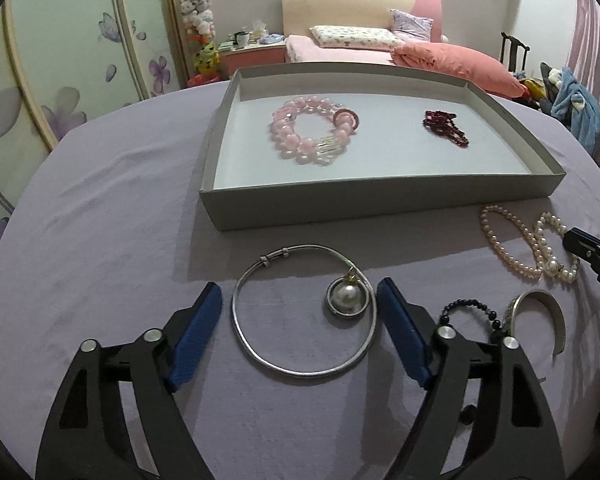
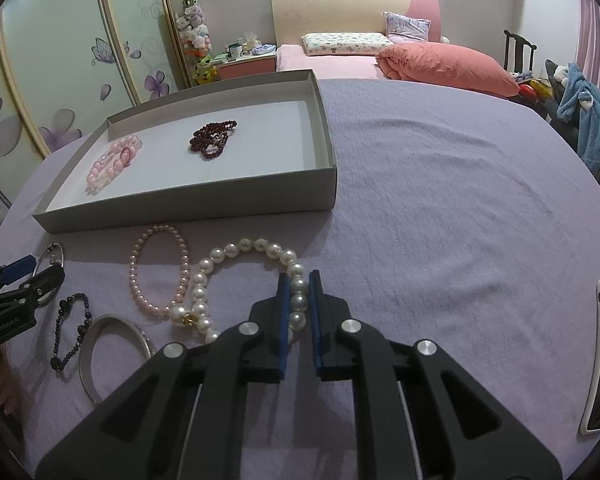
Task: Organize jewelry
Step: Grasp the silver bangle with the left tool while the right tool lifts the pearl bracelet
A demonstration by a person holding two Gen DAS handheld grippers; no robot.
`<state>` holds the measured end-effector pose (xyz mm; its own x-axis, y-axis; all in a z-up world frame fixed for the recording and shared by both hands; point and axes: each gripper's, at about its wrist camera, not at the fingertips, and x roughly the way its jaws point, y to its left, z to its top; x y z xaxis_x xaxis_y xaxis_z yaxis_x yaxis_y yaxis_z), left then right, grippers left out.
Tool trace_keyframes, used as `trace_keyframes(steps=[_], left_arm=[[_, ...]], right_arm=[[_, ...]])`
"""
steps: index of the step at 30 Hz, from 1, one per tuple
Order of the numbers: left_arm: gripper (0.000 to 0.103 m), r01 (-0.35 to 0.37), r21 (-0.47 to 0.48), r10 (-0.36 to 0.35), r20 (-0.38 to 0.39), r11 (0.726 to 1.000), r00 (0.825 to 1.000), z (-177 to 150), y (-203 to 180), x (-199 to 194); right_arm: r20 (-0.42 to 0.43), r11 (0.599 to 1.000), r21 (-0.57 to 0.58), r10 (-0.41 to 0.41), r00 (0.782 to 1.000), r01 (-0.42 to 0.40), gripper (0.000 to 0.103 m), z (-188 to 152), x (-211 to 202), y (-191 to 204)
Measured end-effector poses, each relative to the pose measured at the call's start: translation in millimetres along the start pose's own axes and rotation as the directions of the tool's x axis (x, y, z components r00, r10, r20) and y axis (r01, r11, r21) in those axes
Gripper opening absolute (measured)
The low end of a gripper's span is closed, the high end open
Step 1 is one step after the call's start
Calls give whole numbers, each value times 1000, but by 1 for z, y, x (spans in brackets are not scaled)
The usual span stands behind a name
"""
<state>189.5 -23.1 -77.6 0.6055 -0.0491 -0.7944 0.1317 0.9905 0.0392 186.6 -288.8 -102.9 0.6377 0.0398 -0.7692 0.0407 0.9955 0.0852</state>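
Observation:
A grey tray [image 1: 228,208] [image 2: 188,204] on the lilac cloth holds a pink bead bracelet [image 1: 284,136] [image 2: 108,164] and a dark red bead string [image 1: 446,128] [image 2: 212,140]. My left gripper [image 1: 300,300] is open, its fingers on either side of a silver neck ring [image 1: 300,368] with a pearl pendant [image 1: 346,298]. My right gripper [image 2: 299,280] is shut on the white pearl bracelet [image 2: 236,250] [image 1: 552,266], which lies on the cloth. A small pink pearl bracelet [image 2: 134,276] [image 1: 500,244], a dark bead bracelet [image 2: 60,344] [image 1: 468,304] and a silver bangle [image 2: 88,376] [image 1: 556,320] lie nearby.
A white phone [image 2: 598,360] lies at the table's right edge. Behind the table stand a bed with a pink quilt [image 1: 452,60], a chair with clothes [image 2: 584,120] and flowered wardrobe doors [image 1: 60,80].

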Motion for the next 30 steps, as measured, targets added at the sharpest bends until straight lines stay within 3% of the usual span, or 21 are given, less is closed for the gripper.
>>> trace_keyframes(steps=[7, 11, 16, 23, 30], left_arm=[[83, 0, -5, 0, -2, 1000, 1000, 1, 1, 1], [74, 12, 13, -12, 7, 1000, 1000, 1, 0, -1], [73, 29, 4, -29, 11, 1000, 1000, 1, 0, -2], [73, 68, -1, -68, 78, 998, 995, 3, 1, -14], [73, 52, 10, -53, 176, 999, 983, 0, -3, -35]], right_arm=[[0, 1000, -1, -1, 1000, 1, 11, 0, 0, 0], [0, 1000, -8, -8, 1000, 8, 11, 0, -1, 0], [8, 1000, -3, -4, 1000, 4, 10, -1, -2, -1], [104, 999, 7, 40, 994, -41, 10, 4, -24, 1], [191, 995, -8, 104, 976, -104, 10, 8, -47, 14]])
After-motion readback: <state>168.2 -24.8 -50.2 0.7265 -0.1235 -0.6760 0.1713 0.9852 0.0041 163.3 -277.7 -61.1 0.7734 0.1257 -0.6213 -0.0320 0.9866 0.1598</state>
